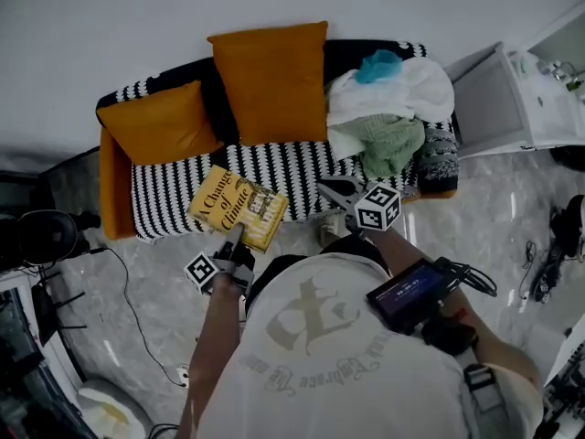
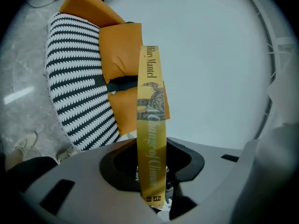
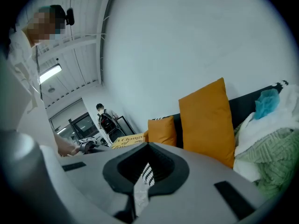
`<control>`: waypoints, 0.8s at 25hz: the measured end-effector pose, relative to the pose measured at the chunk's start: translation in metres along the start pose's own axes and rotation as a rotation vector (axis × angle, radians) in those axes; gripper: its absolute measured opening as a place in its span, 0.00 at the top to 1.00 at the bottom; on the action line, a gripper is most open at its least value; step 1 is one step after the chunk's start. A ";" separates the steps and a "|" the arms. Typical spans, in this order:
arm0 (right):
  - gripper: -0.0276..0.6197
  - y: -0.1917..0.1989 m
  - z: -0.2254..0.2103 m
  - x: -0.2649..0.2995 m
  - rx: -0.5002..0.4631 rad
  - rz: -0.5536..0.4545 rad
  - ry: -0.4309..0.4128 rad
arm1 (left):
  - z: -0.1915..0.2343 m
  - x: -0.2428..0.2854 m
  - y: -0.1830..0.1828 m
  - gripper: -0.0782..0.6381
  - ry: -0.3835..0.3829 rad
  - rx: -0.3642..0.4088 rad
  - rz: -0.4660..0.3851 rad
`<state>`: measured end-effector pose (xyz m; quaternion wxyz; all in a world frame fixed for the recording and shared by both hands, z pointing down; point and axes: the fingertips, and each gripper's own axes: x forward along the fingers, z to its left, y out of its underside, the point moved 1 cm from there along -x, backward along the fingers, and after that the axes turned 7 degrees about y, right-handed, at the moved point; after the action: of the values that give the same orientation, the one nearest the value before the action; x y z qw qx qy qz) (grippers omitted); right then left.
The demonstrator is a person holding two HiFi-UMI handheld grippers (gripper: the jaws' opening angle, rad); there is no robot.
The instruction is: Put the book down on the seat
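Head view: the left gripper point(image 1: 235, 241) is clamped on the lower edge of the yellow book point(image 1: 238, 207). The book hangs flat over the front lip of the striped seat point(image 1: 292, 167), lower left of centre. If we let go here, it could tip onto the glossy stone floor point(image 1: 137, 300).

Left gripper view: the jaws pinch the slim, smooth paperback near its spine, so the hold is narrow and it may pivot. The seat cover looks knitted and soft.

Right gripper view: the right gripper point(image 3: 140, 181) has its jaws nearly together and holds nothing. The plump orange cushion point(image 3: 208, 120) sits at right.
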<state>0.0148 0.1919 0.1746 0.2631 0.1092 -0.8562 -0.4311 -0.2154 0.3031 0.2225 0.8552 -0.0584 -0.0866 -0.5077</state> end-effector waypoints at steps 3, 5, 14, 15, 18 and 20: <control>0.94 -0.010 -0.018 0.002 0.008 0.012 -0.018 | -0.007 0.017 0.004 0.69 -0.026 0.001 -0.017; 0.94 -0.014 -0.028 0.002 0.013 0.028 -0.032 | -0.012 0.027 0.009 0.69 -0.040 -0.005 -0.034; 0.94 -0.026 -0.076 0.006 0.010 0.073 -0.117 | -0.009 0.072 0.032 0.69 -0.105 -0.005 -0.087; 0.94 -0.024 -0.084 0.006 0.013 0.079 -0.126 | -0.006 0.078 0.036 0.69 -0.113 -0.003 -0.091; 0.94 -0.018 -0.096 0.006 0.019 0.095 -0.149 | -0.003 0.086 0.046 0.69 -0.132 -0.004 -0.101; 0.94 -0.016 -0.096 0.005 0.023 0.102 -0.157 | -0.005 0.083 0.052 0.69 -0.138 0.000 -0.095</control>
<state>0.0624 0.1151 0.2106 0.2156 0.0343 -0.8835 -0.4144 -0.1300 0.2560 0.2339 0.8222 -0.0891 -0.1480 -0.5423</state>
